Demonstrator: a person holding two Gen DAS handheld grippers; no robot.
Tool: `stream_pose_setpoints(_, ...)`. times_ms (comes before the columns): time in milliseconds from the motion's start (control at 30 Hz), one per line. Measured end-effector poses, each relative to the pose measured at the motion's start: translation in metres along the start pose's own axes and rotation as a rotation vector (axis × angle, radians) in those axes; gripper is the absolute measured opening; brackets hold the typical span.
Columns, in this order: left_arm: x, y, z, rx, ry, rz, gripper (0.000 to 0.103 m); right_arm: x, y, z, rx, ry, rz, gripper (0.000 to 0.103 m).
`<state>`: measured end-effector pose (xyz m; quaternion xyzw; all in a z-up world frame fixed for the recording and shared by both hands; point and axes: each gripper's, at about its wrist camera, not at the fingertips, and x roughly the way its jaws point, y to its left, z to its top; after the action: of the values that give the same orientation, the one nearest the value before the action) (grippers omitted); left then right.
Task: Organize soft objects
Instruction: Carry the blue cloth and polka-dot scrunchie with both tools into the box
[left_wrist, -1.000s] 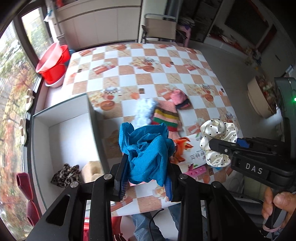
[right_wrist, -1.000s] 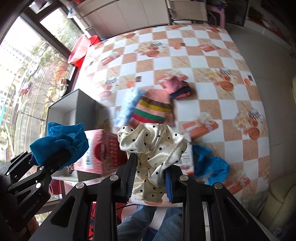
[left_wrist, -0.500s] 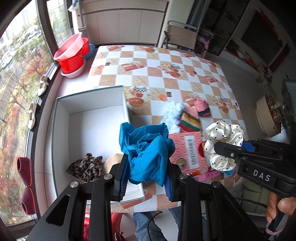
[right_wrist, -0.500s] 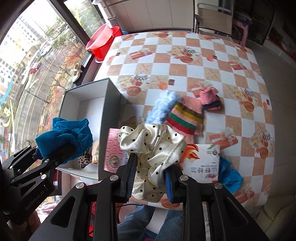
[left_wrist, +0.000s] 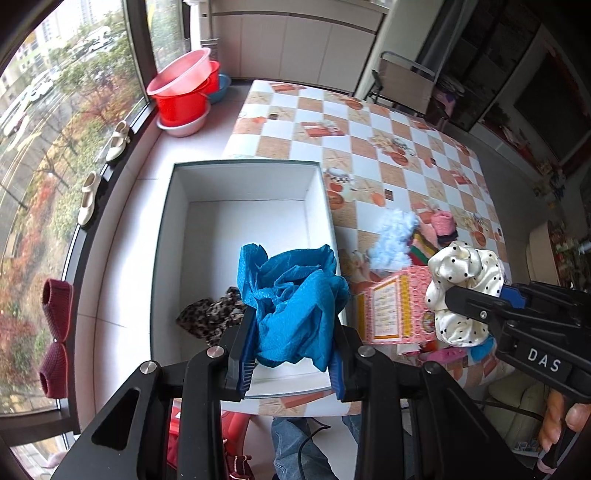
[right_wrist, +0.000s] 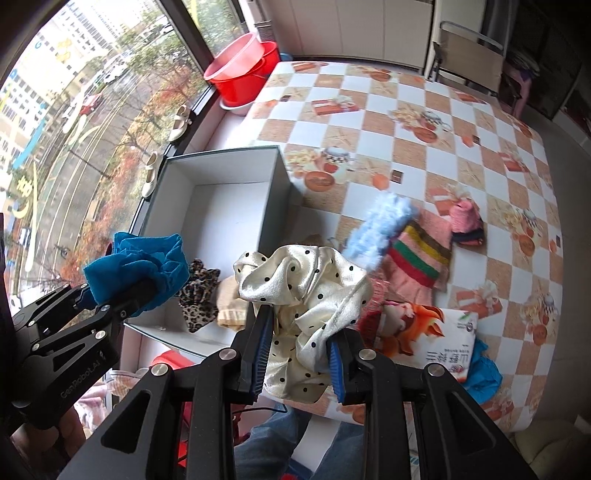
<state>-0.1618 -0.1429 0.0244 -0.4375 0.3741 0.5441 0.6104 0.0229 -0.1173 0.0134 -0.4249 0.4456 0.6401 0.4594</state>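
My left gripper (left_wrist: 291, 354) is shut on a crumpled blue cloth (left_wrist: 291, 299) and holds it above the near end of a white open box (left_wrist: 243, 229). My right gripper (right_wrist: 299, 354) is shut on a cream polka-dot scrunchie (right_wrist: 306, 291), held above the table beside the box (right_wrist: 221, 206). A leopard-print scrunchie (left_wrist: 207, 317) and a beige soft item (right_wrist: 231, 299) lie in the box. The scrunchie also shows in the left wrist view (left_wrist: 461, 291), the blue cloth in the right wrist view (right_wrist: 136, 266).
On the checkered table (right_wrist: 406, 122) lie a light-blue fluffy item (right_wrist: 380, 229), a striped knit piece (right_wrist: 421, 258), a pink sock bundle (right_wrist: 465, 221), a pink carton (left_wrist: 391, 310), a printed pack (right_wrist: 436, 339) and another blue cloth (right_wrist: 480, 373). Red basins (left_wrist: 184, 92) stand by the window.
Both grippers have moved left, toward the box, each still holding its item. The left gripper's blue cloth now hangs over the box instead of over the table.
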Motion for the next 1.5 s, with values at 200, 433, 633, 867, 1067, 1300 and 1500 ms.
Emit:
stream_pose_setpoints(200, 0.002, 0.021, -0.002, -0.039, 0.001, 0.012, 0.035, 0.009, 0.022, 0.007, -0.044, 0.016, 0.007, 0.029)
stream_pose_setpoints(433, 0.007, 0.040, -0.005, -0.081, 0.003, 0.024, 0.035, 0.021, 0.045, 0.016, -0.091, 0.037, 0.016, 0.029)
stream_pose_setpoints(633, 0.015, 0.054, -0.003, -0.108, 0.008, 0.036, 0.035, 0.030, 0.063, 0.026, -0.124, 0.053, 0.029, 0.029)
stream_pose_setpoints(867, 0.028, 0.066, 0.002, -0.121, 0.018, 0.054, 0.035, 0.044, 0.078, 0.041, -0.148, 0.075, 0.038, 0.029)
stream_pose_setpoints(1067, 0.041, 0.067, 0.010, -0.121, 0.030, 0.059, 0.035, 0.056, 0.085, 0.054, -0.147, 0.093, 0.050, 0.029)
stream_pose_setpoints(1300, 0.059, 0.069, 0.023, -0.142, 0.049, 0.061, 0.035, 0.071, 0.088, 0.072, -0.143, 0.101, 0.048, 0.029)
stream_pose_setpoints(1500, 0.077, 0.069, 0.032, -0.145, 0.072, 0.075, 0.035, 0.083, 0.086, 0.086, -0.127, 0.096, 0.043, 0.029)
